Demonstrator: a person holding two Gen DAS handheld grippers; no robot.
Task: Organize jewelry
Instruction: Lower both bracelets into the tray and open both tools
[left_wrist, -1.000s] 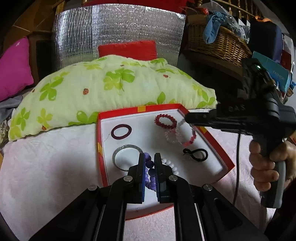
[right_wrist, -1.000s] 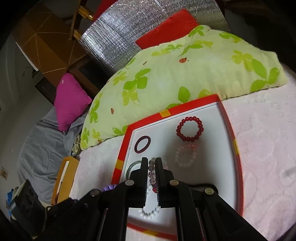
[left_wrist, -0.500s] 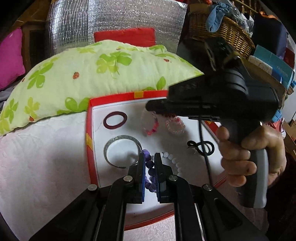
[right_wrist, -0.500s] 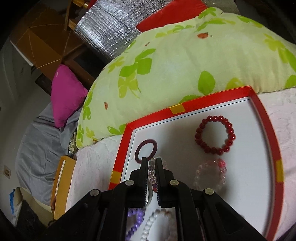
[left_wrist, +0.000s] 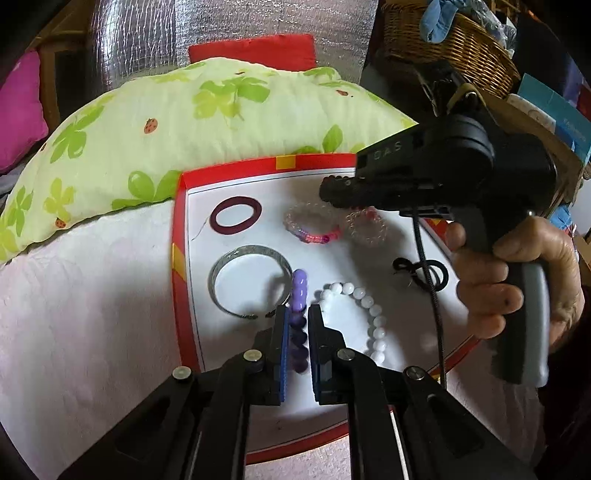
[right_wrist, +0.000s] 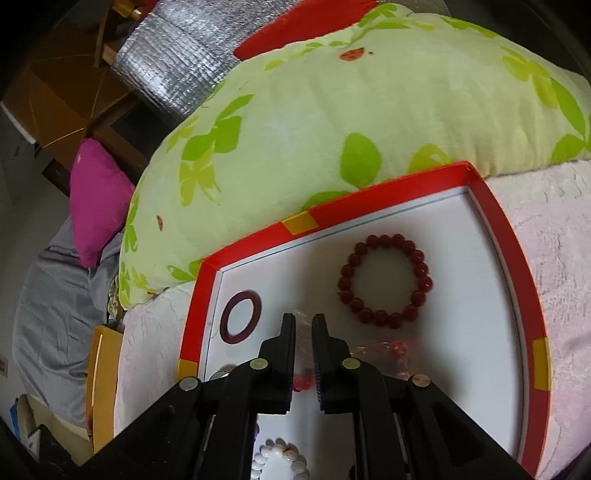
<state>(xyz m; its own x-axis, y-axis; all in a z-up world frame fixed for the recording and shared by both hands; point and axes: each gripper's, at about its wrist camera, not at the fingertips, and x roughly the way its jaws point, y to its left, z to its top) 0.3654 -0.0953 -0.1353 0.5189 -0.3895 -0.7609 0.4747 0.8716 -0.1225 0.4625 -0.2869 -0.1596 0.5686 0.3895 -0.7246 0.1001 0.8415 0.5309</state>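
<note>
On the pink bedspread, against the green-leaf pillow (left_wrist: 221, 110), sits the red-rimmed tray (left_wrist: 236, 171) with a white floor. All the jewelry lies inside it.

- My left gripper (left_wrist: 297, 314): jaws nearly together, clamped on the purple bead bracelet (left_wrist: 298, 284), near the tray's front. Beads show between the pads and stick out past the tips.
- Silver bangle (left_wrist: 247, 253) just left of the purple beads; white bead bracelet (left_wrist: 365, 299) just right.
- My right gripper (right_wrist: 303, 321): jaws starting to part, the clear-and-pink bead bracelet (right_wrist: 303, 326) between them, beads filling the narrow gap. That bracelet is mid-tray.
- Maroon ring (right_wrist: 240, 317) in the far left corner of the tray. Dark red bead bracelet (right_wrist: 384, 280) toward the far right, apart from everything else.
- Second clear bracelet (left_wrist: 365, 229) beside the clear-and-pink one; black cord loop (left_wrist: 421, 271) nearer my right hand (left_wrist: 517, 277).
</note>
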